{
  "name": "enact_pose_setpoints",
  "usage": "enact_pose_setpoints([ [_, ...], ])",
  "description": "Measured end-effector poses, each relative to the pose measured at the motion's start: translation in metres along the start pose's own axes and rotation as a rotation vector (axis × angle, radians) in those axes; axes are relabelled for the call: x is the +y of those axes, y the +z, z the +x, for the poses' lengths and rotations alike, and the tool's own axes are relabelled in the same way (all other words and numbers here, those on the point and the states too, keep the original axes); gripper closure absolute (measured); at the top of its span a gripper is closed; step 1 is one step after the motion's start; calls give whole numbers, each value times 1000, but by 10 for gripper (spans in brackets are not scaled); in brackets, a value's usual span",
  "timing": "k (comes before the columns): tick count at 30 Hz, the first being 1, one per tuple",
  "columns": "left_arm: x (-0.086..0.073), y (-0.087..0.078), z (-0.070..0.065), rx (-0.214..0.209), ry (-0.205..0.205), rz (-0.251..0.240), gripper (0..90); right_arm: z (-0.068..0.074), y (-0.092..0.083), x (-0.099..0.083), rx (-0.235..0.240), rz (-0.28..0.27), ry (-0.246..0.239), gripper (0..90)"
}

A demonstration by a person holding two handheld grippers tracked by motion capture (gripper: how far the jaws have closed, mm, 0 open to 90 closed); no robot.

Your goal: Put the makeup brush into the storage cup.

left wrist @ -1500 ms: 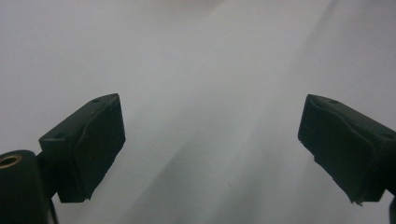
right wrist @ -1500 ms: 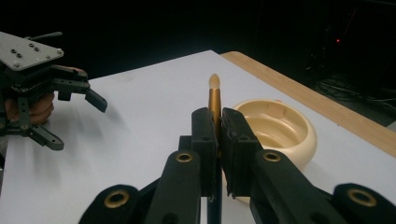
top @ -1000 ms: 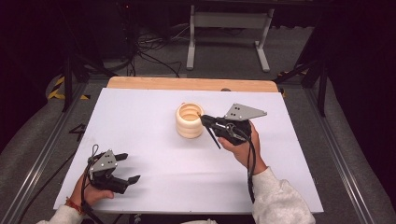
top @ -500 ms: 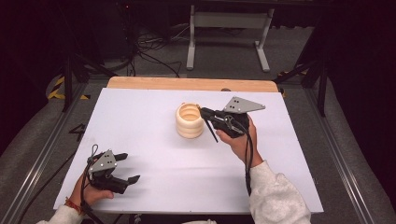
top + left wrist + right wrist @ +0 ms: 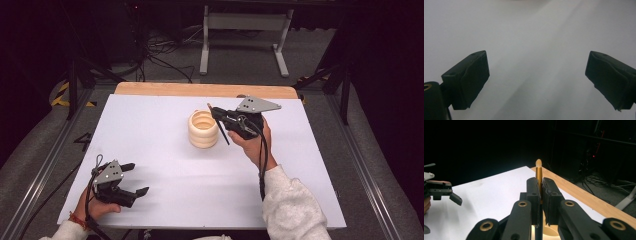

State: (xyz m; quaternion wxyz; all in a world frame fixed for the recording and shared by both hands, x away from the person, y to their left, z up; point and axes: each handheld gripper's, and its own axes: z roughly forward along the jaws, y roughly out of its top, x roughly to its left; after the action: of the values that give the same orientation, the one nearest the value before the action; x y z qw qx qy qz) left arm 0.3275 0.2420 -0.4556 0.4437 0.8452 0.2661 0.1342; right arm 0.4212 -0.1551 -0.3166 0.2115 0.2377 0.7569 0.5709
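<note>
Here, right gripper [image 5: 220, 116] just right of the cream ribbed holder [image 5: 203, 129], jaws closed on a slim brush [image 5: 538, 173]; gold ferrule and pale tip rising above the jaws in the right gripper view, dark handle [image 5: 223, 135] slanting down past the holder's right side in the high view. Holder upright on the white board [image 5: 165, 165], toward the far middle, mouth open and apparently empty. Left gripper [image 5: 131, 178] well apart from the holder, low at the near-left corner of the board, jaws spread wide with nothing between them; bare white surface beyond the pads [image 5: 466, 80] in the left gripper view.

Probable step, judged from position alone: bringing the brush to the holder's mouth. Risks from here: handle end striking the holder's rim or outer wall rather than entering, enough to tip or slide a light, unsteadied holder; slippage or rotation of the thin, round handle within the narrow grip; early release, leaving the brush on the board beside the holder.
</note>
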Motion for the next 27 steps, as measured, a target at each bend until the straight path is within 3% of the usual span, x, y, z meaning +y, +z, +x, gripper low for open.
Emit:
enact_pose_setpoints([
  [27, -1, -3, 2, 10, -10, -22, 50, -3, 22, 30, 24, -71, -3, 849],
])
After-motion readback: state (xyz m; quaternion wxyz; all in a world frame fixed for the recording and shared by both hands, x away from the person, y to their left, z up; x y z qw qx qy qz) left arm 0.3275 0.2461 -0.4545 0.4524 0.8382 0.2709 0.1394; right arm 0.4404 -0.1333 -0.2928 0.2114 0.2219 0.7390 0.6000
